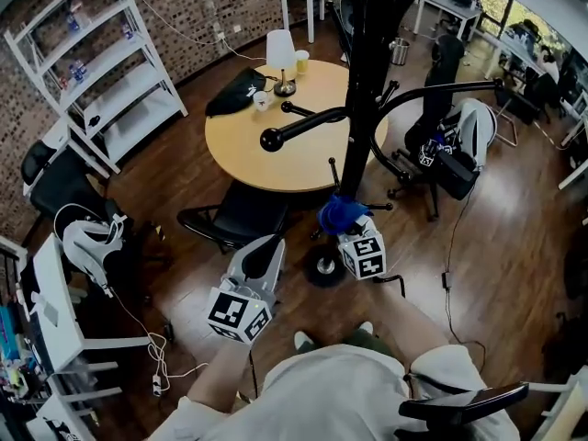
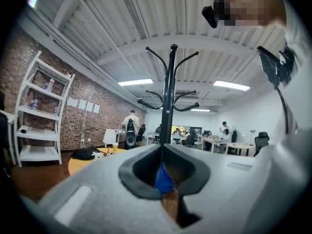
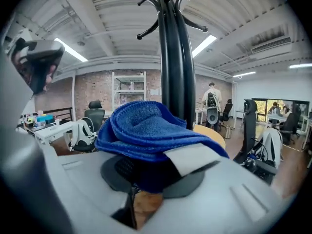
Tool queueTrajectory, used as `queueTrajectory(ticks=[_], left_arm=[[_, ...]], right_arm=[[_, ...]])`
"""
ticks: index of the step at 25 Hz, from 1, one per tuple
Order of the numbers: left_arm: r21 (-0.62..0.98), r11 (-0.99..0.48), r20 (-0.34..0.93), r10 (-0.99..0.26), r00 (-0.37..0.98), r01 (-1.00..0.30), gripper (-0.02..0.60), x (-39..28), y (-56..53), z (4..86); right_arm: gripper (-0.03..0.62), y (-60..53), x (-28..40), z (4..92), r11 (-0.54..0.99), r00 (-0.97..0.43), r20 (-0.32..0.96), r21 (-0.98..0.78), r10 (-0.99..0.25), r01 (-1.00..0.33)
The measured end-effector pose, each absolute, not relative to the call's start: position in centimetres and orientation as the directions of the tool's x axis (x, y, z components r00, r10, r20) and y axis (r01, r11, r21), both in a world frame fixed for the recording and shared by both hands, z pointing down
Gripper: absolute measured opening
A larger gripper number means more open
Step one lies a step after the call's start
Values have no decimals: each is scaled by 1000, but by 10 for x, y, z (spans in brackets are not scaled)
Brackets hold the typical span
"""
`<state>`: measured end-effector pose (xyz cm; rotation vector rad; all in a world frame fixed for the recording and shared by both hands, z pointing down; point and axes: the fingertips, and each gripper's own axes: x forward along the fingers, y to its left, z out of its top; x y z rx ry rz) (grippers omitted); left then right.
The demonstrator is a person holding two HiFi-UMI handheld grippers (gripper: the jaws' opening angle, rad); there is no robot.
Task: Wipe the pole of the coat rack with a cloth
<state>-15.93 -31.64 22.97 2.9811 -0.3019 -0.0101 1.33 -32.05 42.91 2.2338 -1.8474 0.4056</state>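
Right gripper (image 1: pixel 349 224) pinching blue cloth (image 1: pixel 337 213) low on pole (image 1: pixel 367 81); left gripper (image 1: pixel 274 243) pressed together, empty.
Head view: cloth against pole, left gripper near pole, apart. Left gripper view: jaws together, pole (image 2: pixel 169 106) beyond. Right gripper view: cloth (image 3: pixel 146 126) clamped before pole (image 3: pixel 175 57).

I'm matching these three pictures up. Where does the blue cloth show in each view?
Head view: the blue cloth is low centre, in the right gripper, against the pole.
Left gripper view: a small blue patch low centre, below the pole.
Right gripper view: it fills the centre, clamped in the jaws, before the pole.
Shared landmark: the black coat rack pole.
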Motion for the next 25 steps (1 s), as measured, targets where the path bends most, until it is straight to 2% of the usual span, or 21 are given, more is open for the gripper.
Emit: queueTrajectory(ticks=[6,10,14,17,21,25], left_arm=[[112,-949,6,-296,955,-295,14,-138,-289,221],[80,-903,-6,-424,906,-422,14,-99,-260,211],[32,-829,-31,-559,829,-558,14,-54,-231,218],[80,-740,-30,-672,740,-668,14,-39,-209,222],[73,-683,-29,-730,683,-727,14,-32,-185,217],[82,-651,-9,-758,653,-755,14,-44,-180,229]], right_arm=[[98,-254,11,310,-70,66,149,-18,-987,-997],[98,-180,53,235,59,-59,-8,-12,-998,-998],[98,-139,106,222,201,-202,-30,22,-979,-979],[98,-124,124,222,337,-338,-6,31,-941,-941],[100,-114,144,224,422,-422,-18,2,-906,-907],[100,-119,127,230,489,-489,-9,25,-872,-872]])
